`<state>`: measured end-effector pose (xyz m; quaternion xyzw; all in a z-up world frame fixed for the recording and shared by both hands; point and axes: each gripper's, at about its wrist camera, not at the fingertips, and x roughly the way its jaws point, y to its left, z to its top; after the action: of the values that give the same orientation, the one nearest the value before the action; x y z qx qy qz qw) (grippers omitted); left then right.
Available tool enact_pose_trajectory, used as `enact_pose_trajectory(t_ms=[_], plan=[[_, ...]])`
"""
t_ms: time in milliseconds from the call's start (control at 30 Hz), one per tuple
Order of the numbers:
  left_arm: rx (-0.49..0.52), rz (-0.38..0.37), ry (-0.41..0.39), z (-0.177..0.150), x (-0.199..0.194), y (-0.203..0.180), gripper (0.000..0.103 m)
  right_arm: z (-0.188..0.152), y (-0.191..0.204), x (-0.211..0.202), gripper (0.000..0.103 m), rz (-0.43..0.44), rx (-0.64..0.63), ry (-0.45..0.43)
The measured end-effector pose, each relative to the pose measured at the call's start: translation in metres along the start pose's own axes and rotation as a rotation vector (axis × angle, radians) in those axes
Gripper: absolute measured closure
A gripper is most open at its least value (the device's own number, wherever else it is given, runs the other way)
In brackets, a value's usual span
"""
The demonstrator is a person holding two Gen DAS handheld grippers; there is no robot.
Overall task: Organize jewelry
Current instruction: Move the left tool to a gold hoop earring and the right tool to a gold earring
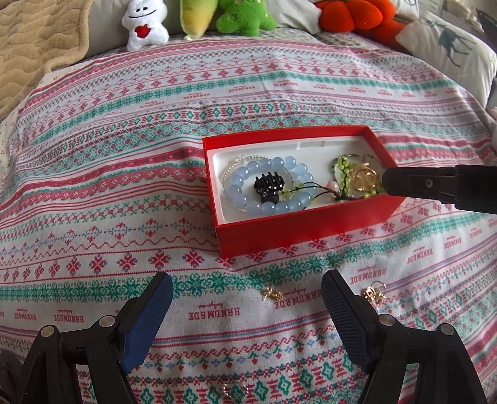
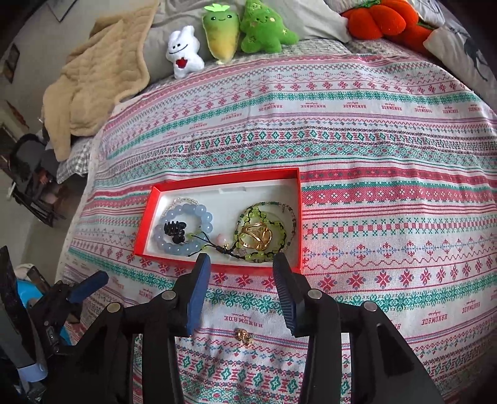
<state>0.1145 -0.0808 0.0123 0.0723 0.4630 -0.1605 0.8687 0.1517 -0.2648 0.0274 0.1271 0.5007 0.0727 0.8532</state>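
1. Left wrist view: the left gripper (image 1: 247, 290) hangs over the cloth (image 1: 124, 155) with its jaws spread wide and nothing between them.
2. A small gold stud (image 1: 271, 293) lies on the cloth between the fingers, short of the red box (image 1: 307, 230); a gold charm (image 1: 374, 293) lies just right of the right finger, and a ring (image 1: 233, 390) shows only here, at the bottom edge.
3. In the box lie a blue bead bracelet (image 1: 264, 183), a black claw clip (image 1: 268, 186) inside it, green beads (image 1: 344, 180) and a gold ornament (image 1: 365, 180).
4. The right gripper's finger (image 1: 435, 186) reaches in over the box's right end.
5. Right wrist view: the right gripper (image 2: 242, 264) is partly spread and empty, tips at the box's (image 2: 217, 180) near rim, above the green beads (image 2: 264, 233).
6. Only here: a gold piece (image 2: 245, 337) on the cloth (image 2: 372, 155) beneath the gripper, plush toys (image 2: 264, 28) in full along the far edge, and the left gripper (image 2: 90, 284) at lower left.
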Motion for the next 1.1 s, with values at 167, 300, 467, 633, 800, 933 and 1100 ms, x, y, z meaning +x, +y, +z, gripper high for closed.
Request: enact_pose_trajectory(t_ms=[167,300,467,633,800,933,1100], plan=[[-0.001,0.015,0.011,-0.007,-0.004,0.001,0.013,-0.011,0.007,-0.013,0.042,-0.008,-0.036,-0.011],[-0.009,0.025,0.03,-0.012,-0.004,0.004,0.01,-0.021,0.009,-0.02,0.032,-0.016,-0.044,-0.017],[-0.022,0.036,0.049,-0.018,-0.003,0.011,0.01,-0.033,0.008,-0.029,0.029,-0.02,-0.04,-0.026],[-0.041,0.036,0.07,-0.025,-0.001,0.02,0.009,-0.048,0.009,-0.033,0.027,-0.057,-0.051,-0.042],[-0.05,0.045,0.082,-0.033,0.001,0.029,0.009,-0.063,0.008,-0.027,0.026,-0.076,-0.06,-0.014],[-0.064,0.067,0.077,-0.041,0.002,0.039,0.009,-0.076,0.006,-0.019,0.026,-0.097,-0.077,0.018],[-0.071,0.093,0.075,-0.05,0.006,0.051,0.009,-0.089,0.003,-0.011,0.026,-0.133,-0.118,0.041]])
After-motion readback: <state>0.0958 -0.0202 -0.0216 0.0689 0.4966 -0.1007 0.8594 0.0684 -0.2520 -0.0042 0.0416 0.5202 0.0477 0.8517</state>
